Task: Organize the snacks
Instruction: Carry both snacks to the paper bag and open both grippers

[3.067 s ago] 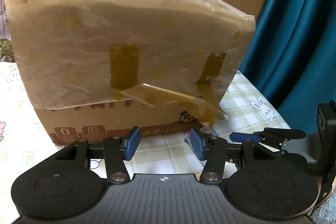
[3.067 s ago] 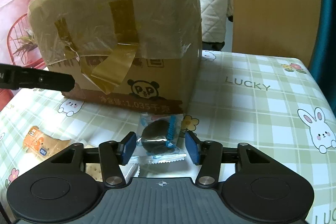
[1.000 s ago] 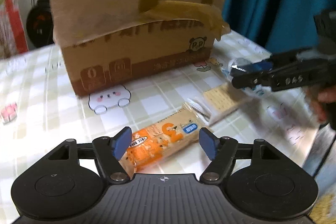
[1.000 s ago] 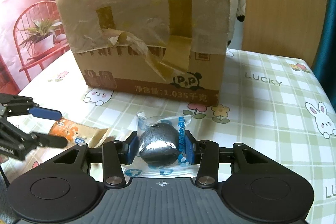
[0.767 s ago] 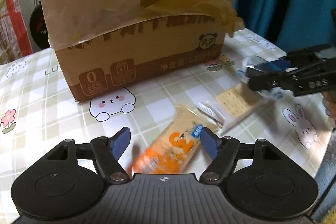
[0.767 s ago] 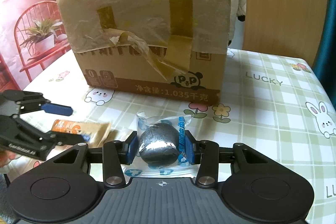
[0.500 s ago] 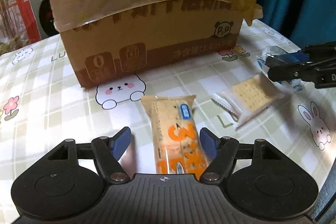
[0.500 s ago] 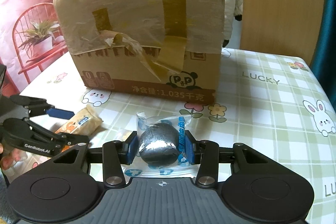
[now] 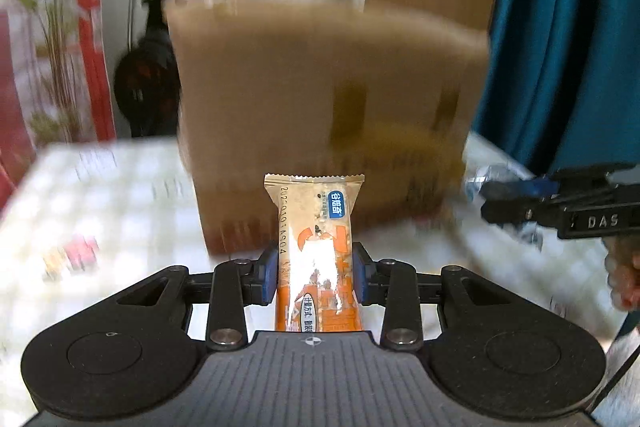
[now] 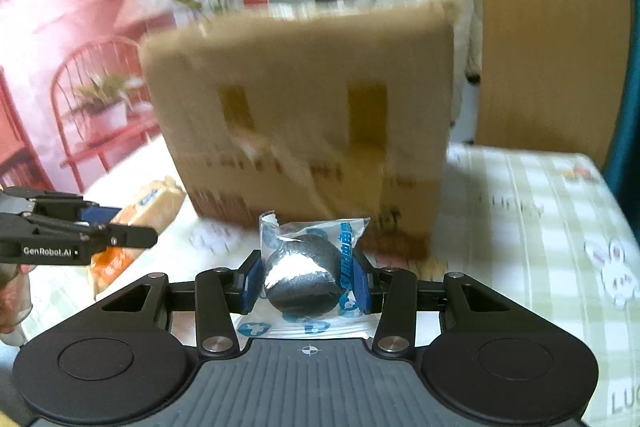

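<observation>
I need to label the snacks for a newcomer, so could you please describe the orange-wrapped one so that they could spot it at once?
Start from the big taped cardboard box on the checked tablecloth. In front of it, the left tool is closing on a long snack bar that points lengthwise at the box. Its beige and orange wrapper with a small blue logo sets it apart from the round dark snack in clear wrap, held by the right tool.

Table (image 10: 520, 195) w/ checked bunny cloth; cardboard box (image 10: 312, 115) sits on it.
</observation>
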